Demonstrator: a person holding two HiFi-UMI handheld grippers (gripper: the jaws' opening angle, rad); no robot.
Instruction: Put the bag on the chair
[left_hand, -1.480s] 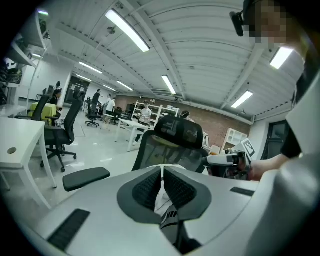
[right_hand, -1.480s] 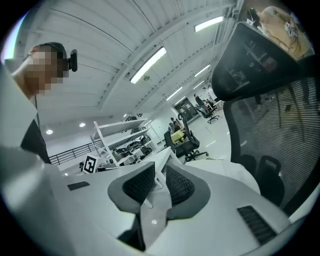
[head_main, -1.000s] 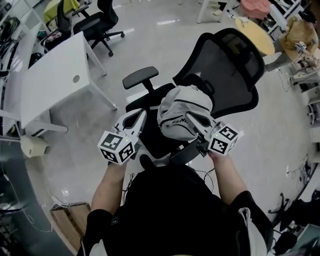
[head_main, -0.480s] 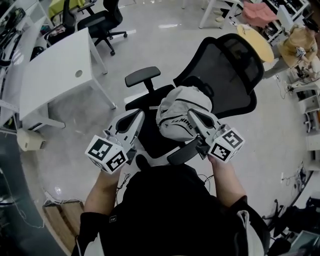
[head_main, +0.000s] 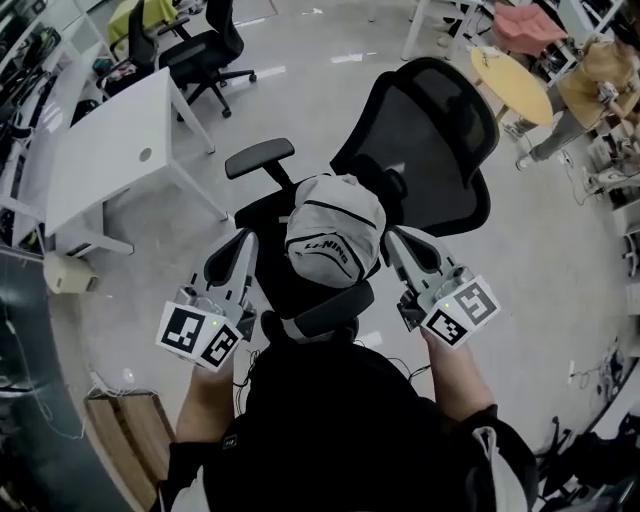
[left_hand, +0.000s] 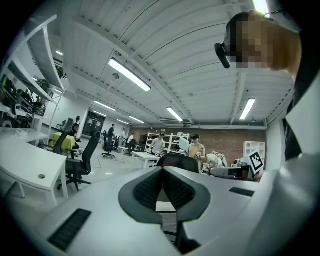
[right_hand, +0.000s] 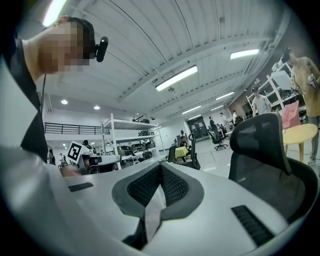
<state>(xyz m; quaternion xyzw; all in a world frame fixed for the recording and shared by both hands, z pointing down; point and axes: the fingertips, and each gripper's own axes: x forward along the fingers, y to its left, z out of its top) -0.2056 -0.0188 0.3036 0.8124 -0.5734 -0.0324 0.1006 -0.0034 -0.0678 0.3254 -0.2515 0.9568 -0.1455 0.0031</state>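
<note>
A grey-white backpack (head_main: 335, 228) stands on the seat of a black mesh office chair (head_main: 430, 125), leaning toward the backrest. My left gripper (head_main: 244, 239) is just left of the bag and apart from it, shut, with nothing between its pads. To the bag's right my right gripper (head_main: 392, 239) is also shut, empty and clear of the bag. In the left gripper view the left gripper (left_hand: 162, 186) has its pads together, the chair's back (left_hand: 177, 161) beyond. The right gripper view shows the right gripper (right_hand: 160, 182) with its pads closed beside the chair's backrest (right_hand: 265, 145).
The chair's armrests (head_main: 259, 157) (head_main: 325, 311) flank the bag. A white desk (head_main: 110, 150) stands at the left with more black chairs (head_main: 195, 45) behind it. A round yellow table (head_main: 512, 78) is at the back right. A cardboard box (head_main: 125, 440) and cables lie on the floor.
Both grippers have drawn back from the bag toward the person. The right gripper, earlier against the bag's front, is now off it. The bag stays on the seat.
</note>
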